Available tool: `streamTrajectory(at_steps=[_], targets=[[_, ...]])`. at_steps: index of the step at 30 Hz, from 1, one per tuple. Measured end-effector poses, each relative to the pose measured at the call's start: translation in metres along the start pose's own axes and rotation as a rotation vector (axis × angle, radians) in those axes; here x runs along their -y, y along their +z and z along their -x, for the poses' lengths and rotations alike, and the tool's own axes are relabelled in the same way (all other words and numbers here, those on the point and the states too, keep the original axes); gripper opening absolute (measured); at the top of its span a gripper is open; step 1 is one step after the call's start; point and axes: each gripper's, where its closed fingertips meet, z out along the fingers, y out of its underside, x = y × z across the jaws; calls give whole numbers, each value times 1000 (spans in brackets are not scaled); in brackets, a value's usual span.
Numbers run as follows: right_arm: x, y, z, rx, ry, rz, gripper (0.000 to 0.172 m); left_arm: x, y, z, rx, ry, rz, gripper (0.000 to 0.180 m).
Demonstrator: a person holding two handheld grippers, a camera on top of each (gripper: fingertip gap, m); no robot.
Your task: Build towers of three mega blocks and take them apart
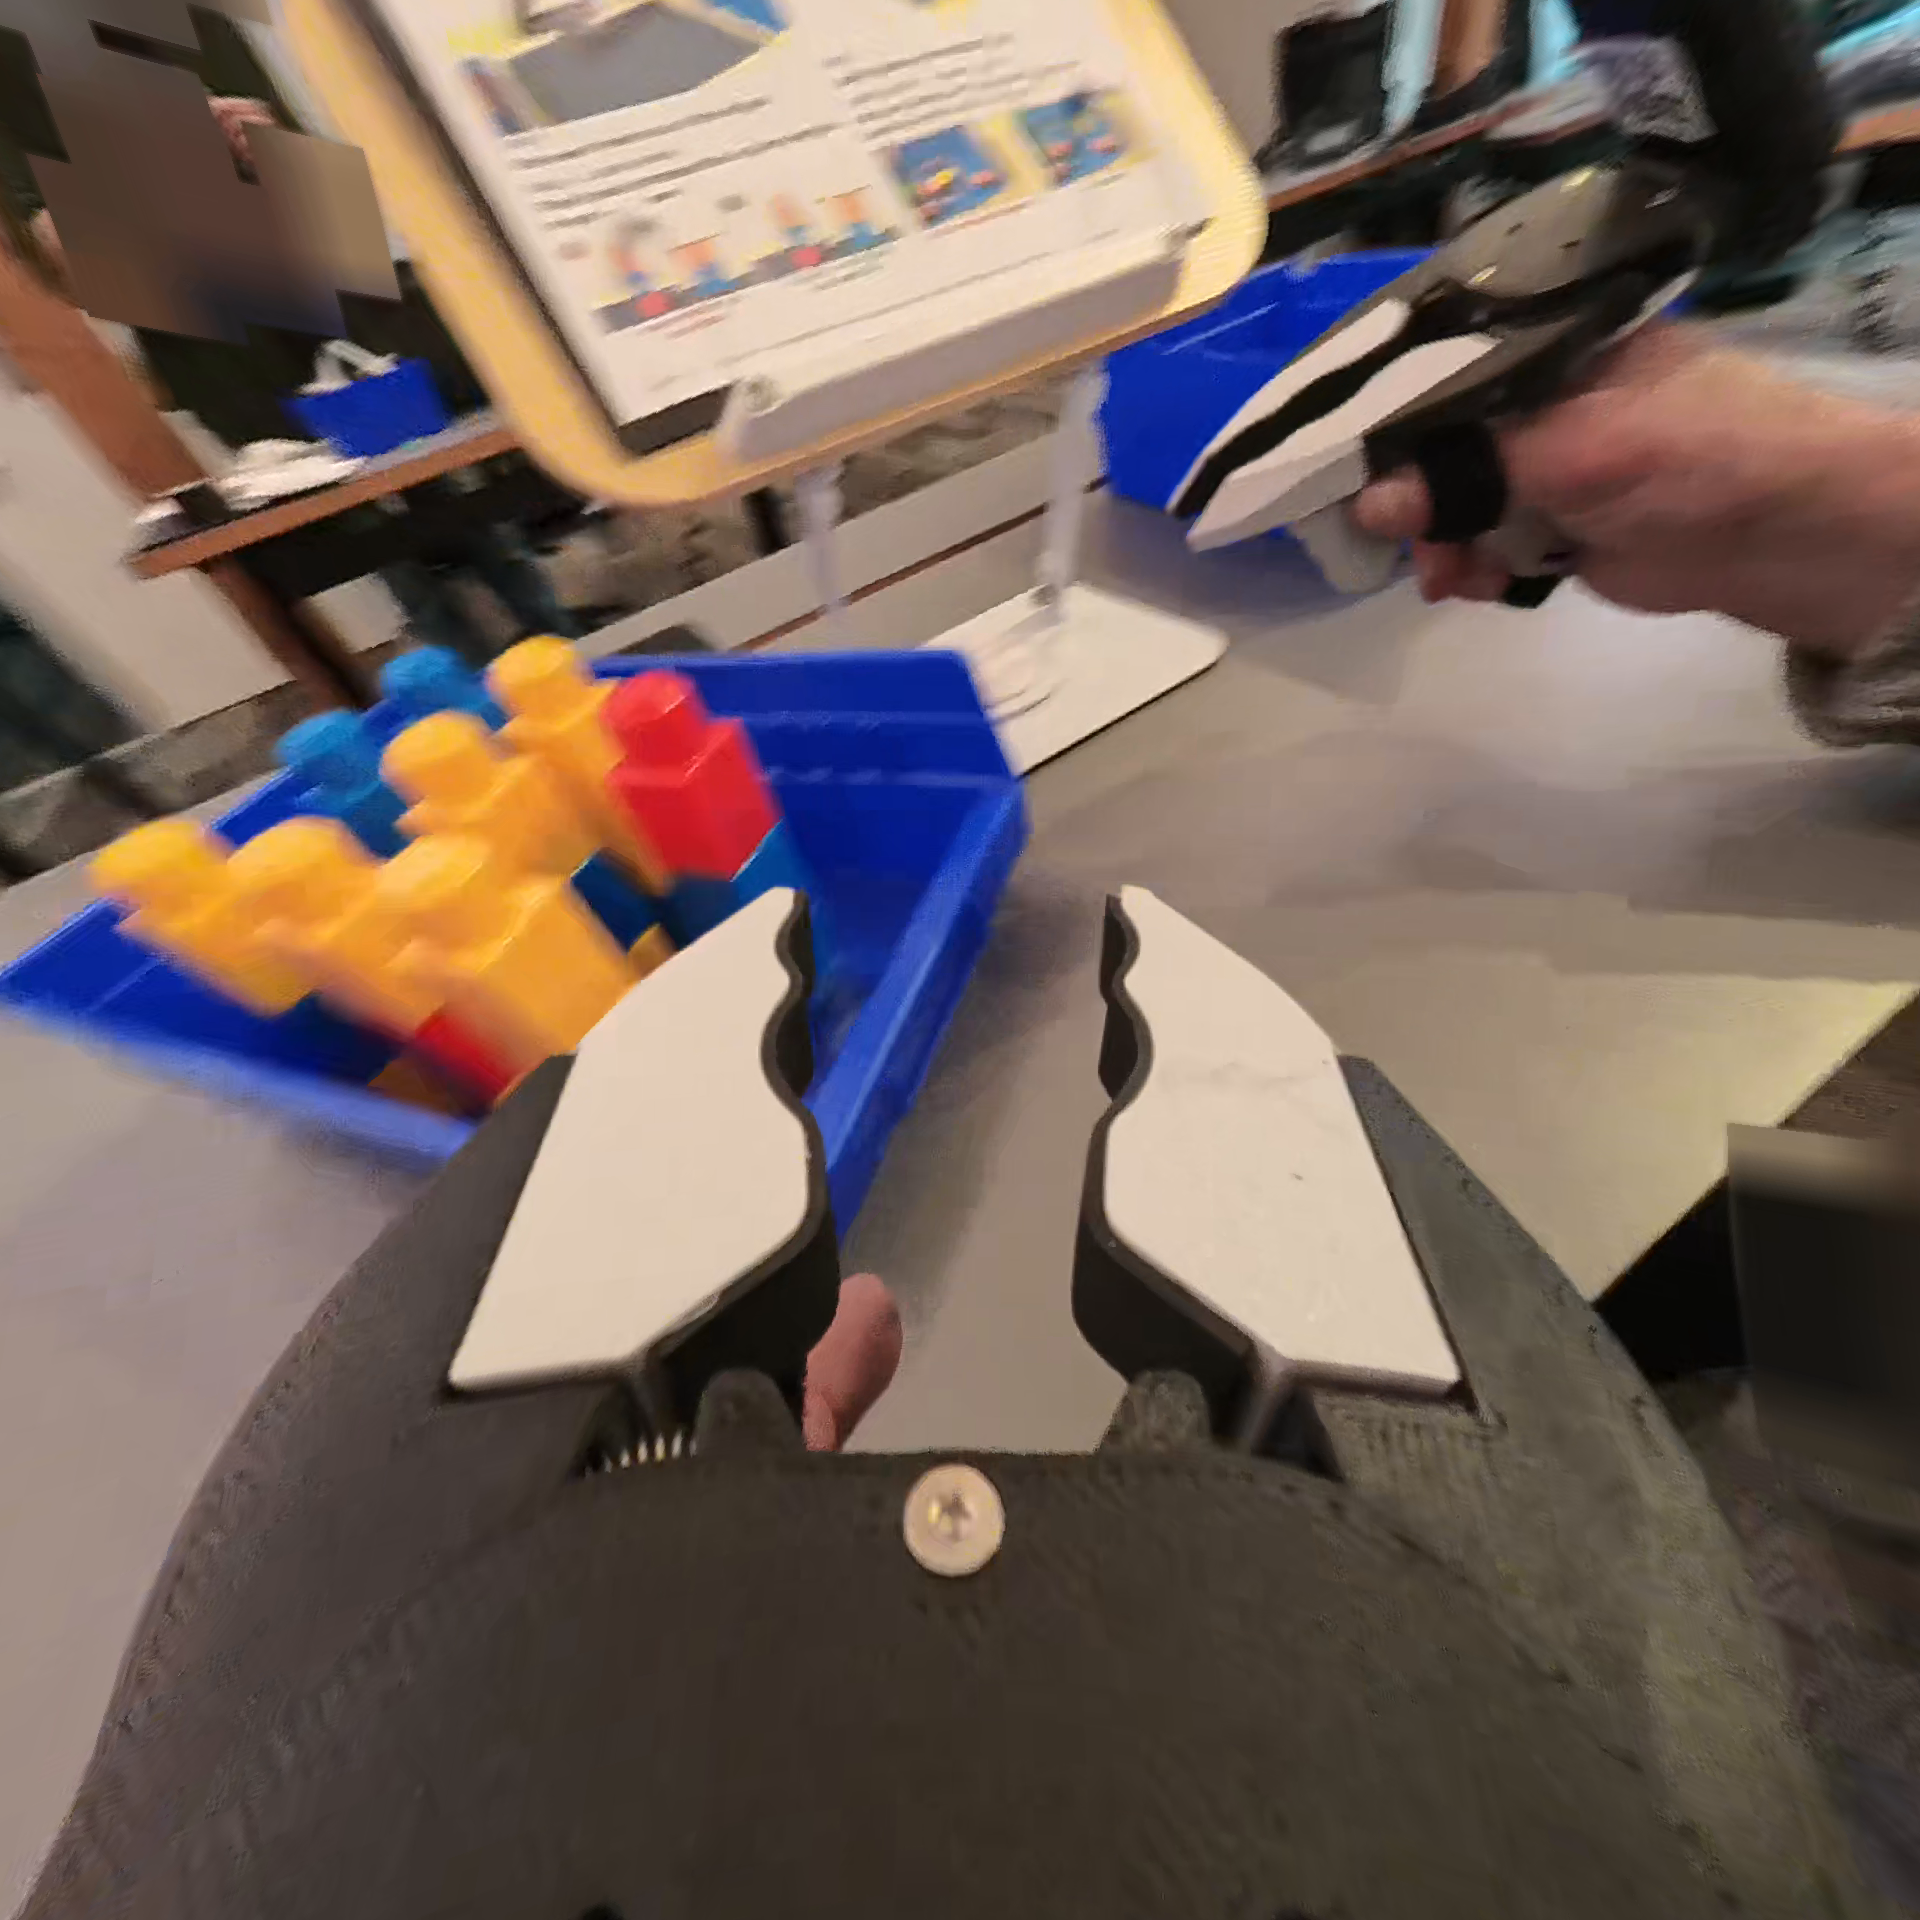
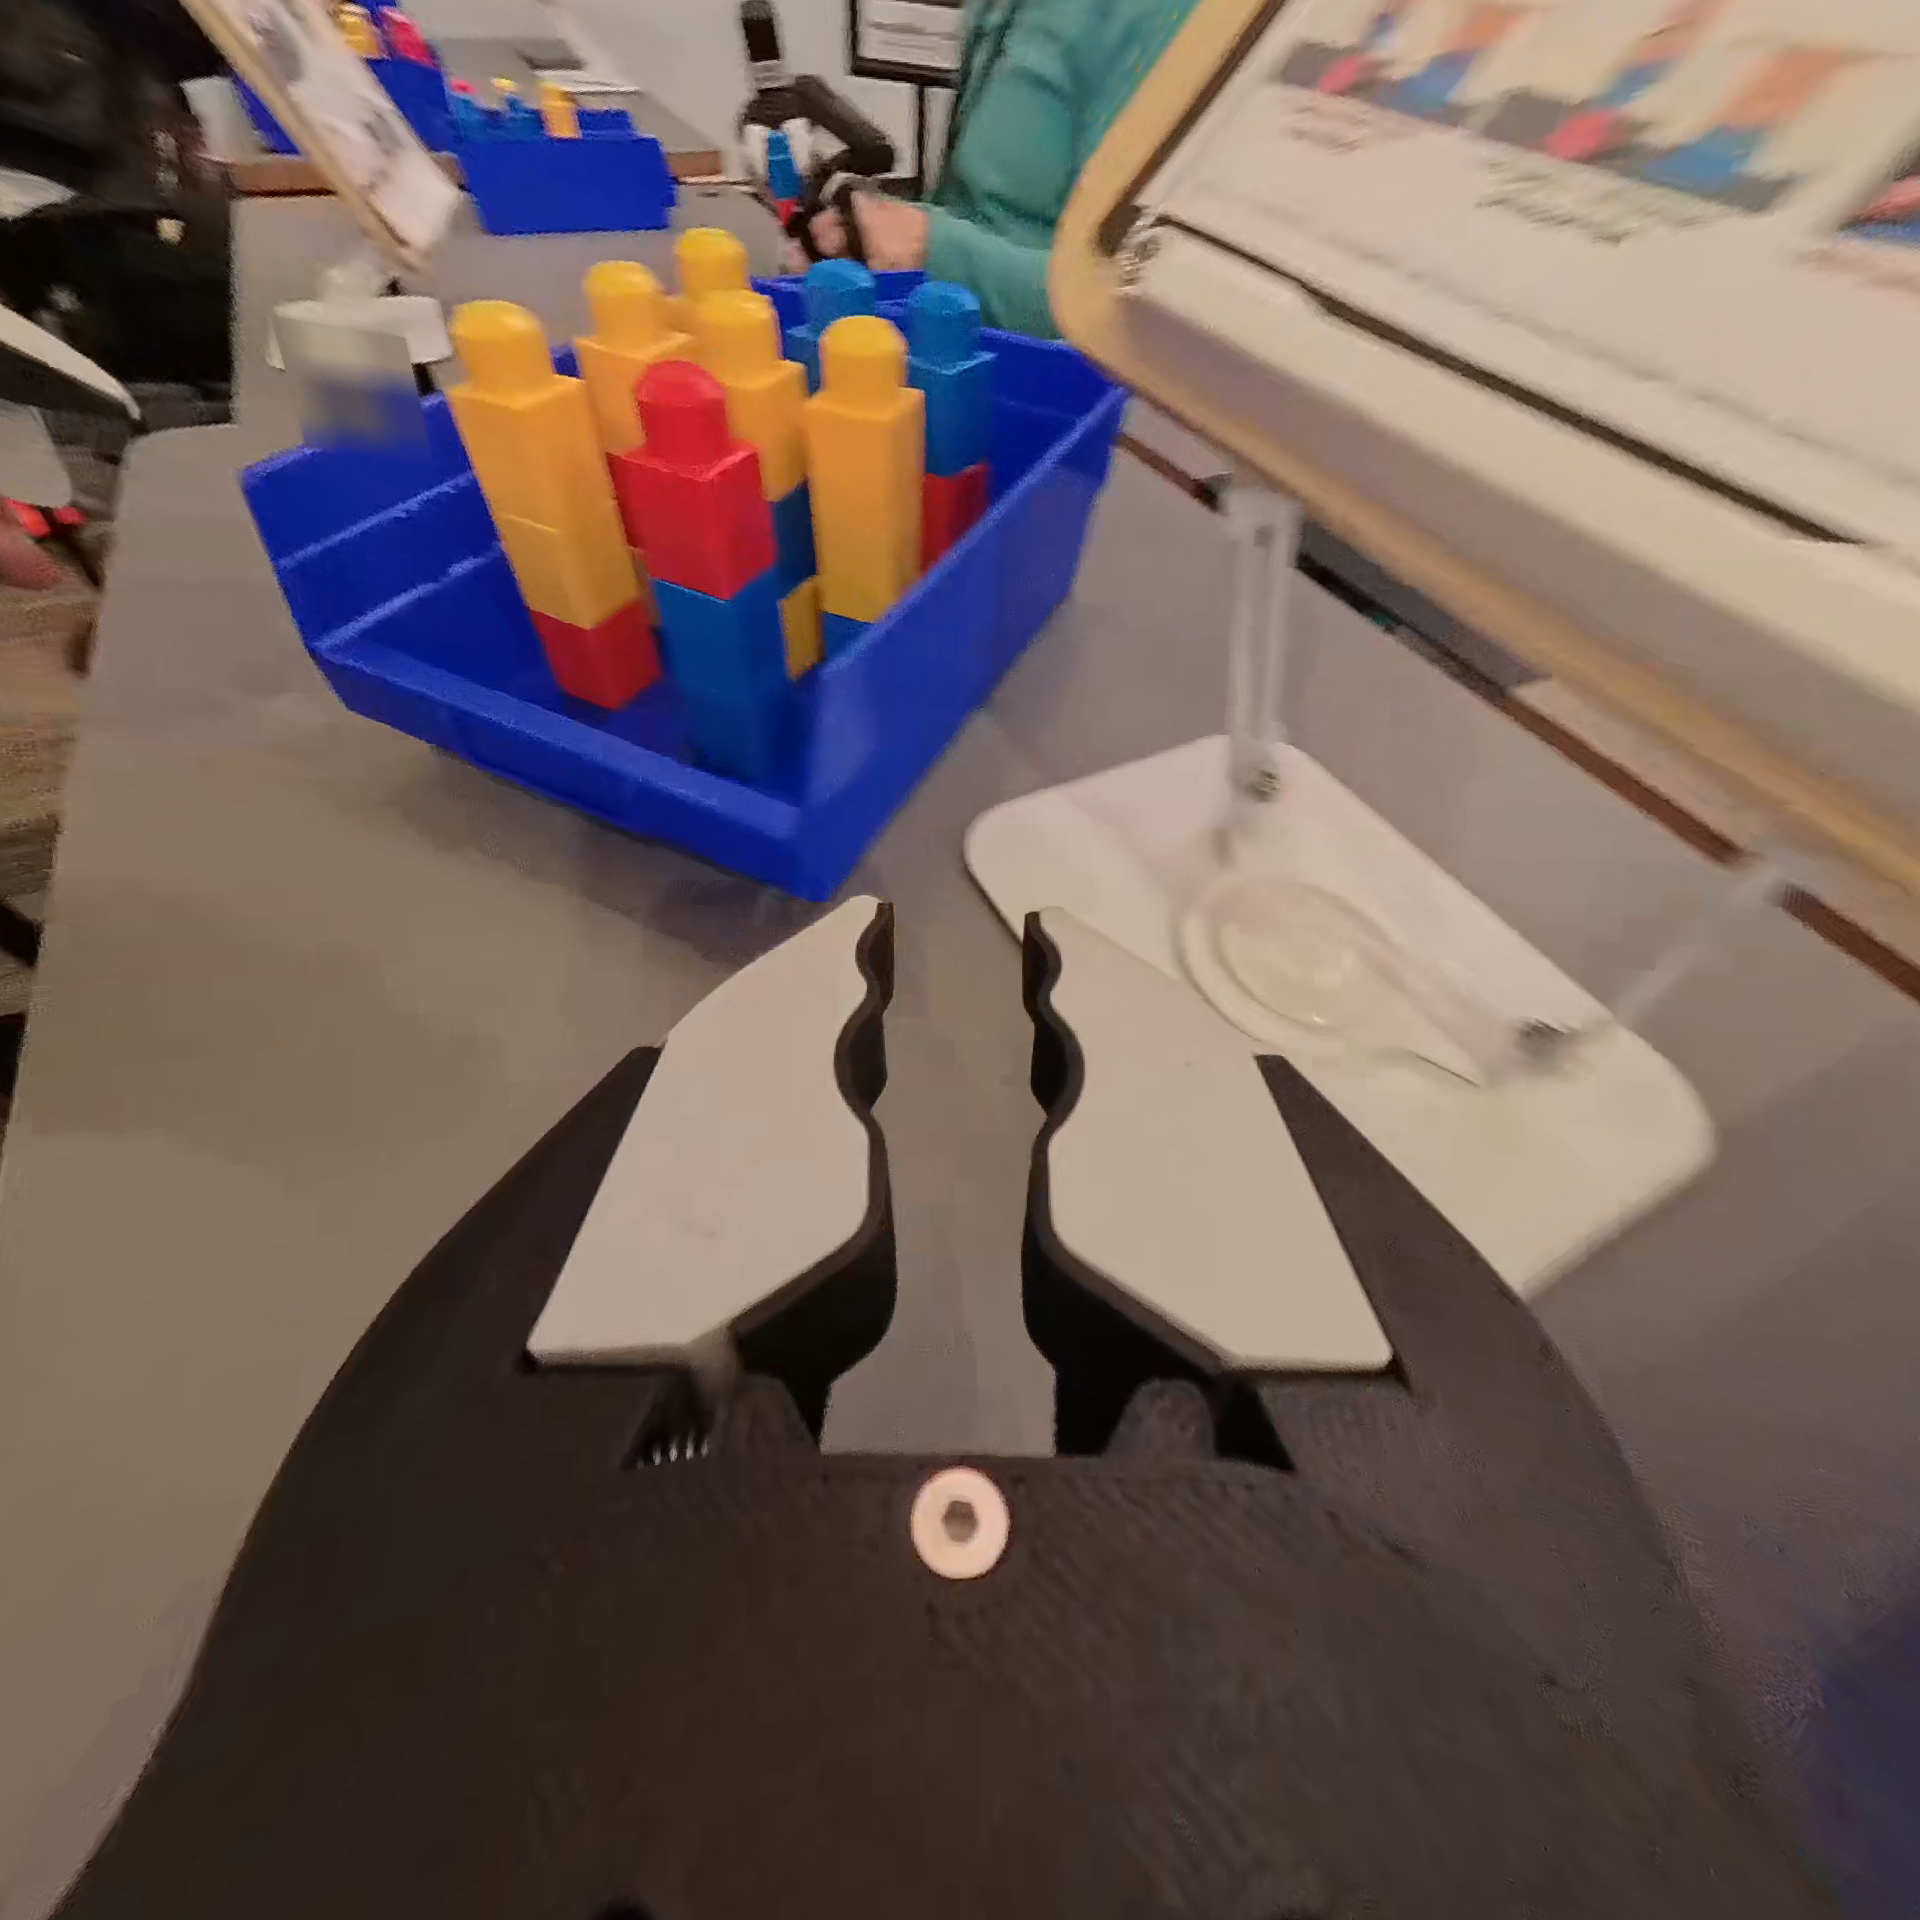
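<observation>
A blue bin [image 1: 935,914] on the grey table holds several upright towers of yellow, red and blue mega blocks [image 1: 499,821]. My left gripper [image 1: 956,914] is open and holds nothing, close over the bin's near right corner. In the right wrist view the bin [image 2: 790,831] stands ahead and left with its towers [image 2: 696,499]. My right gripper [image 2: 956,925] is open with a narrow gap and holds nothing, above bare table between the bin and a white stand base. It also shows in the left wrist view [image 1: 1195,520], raised at the right, with nothing between its fingers.
A tilted instruction board [image 1: 790,208] on a white stand base [image 2: 1351,1018] stands right of the bin. A second blue bin [image 1: 1226,374] sits behind it. More bins with blocks [image 2: 571,177] and a person in a green sleeve [image 2: 1018,166] are at a far table. One gripper's finger ends stand about 25 cm off the other's.
</observation>
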Motion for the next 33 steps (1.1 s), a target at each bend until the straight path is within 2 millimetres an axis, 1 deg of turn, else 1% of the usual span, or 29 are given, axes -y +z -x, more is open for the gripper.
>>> streamTrajectory(at_steps=[2, 3, 5, 6, 8, 10, 11, 13, 14, 17, 19, 22, 23, 25, 27, 33], targets=[[-7, 27, 7, 36, 36, 35, 33, -24, -13, 21, 80, -17, 76, 58], [-9, 38, 10, 49, 56, 44, 37, -32, -18, 29, 108, -49, 91, 60], [-11, 56, 19, 81, 85, 46, 39, -46, -21, 43, 169, -95, 124, 72], [-12, 63, 22, 87, 88, 55, 40, -54, -20, 48, 193, -102, 156, 78], [-14, 74, 31, 94, 66, 83, 41, -60, -18, 54, 219, -128, 135, 80], [-12, 82, 33, 67, 52, 86, 41, -74, -12, 61, 240, -158, 178, 93], [-11, 86, 34, 72, 70, 80, 42, -81, -8, 63, 239, -179, 196, 96], [-9, 93, 34, 60, 93, 70, 44, -90, 0, 66, 231, -220, 201, 97], [-9, 96, 36, 63, 89, 78, 43, -95, 3, 67, 225, -234, 230, 96], [-8, 106, 43, 75, 79, 92, 32, -87, 7, 81, 238, -217, 212, 90], [-8, 111, 47, 83, 86, 98, 25, -91, 11, 86, 215, -238, 243, 84], [-8, 115, 48, 72, 71, 108, 12, -96, 12, 95, 215, -251, 265, 74], [-8, 115, 49, 72, 82, 106, 12, -96, 13, 98, 212, -244, 269, 73], [-7, 118, 52, 62, 71, 105, 12, -97, 13, 101, 205, -239, 272, 59], [-6, 121, 53, 37, 56, 110, 12, -98, 13, 104, 202, -245, 273, 50], [-1, 133, 61, 14, 77, 104, 13, -103, 13, 123, 209, -236, 298, 36]])
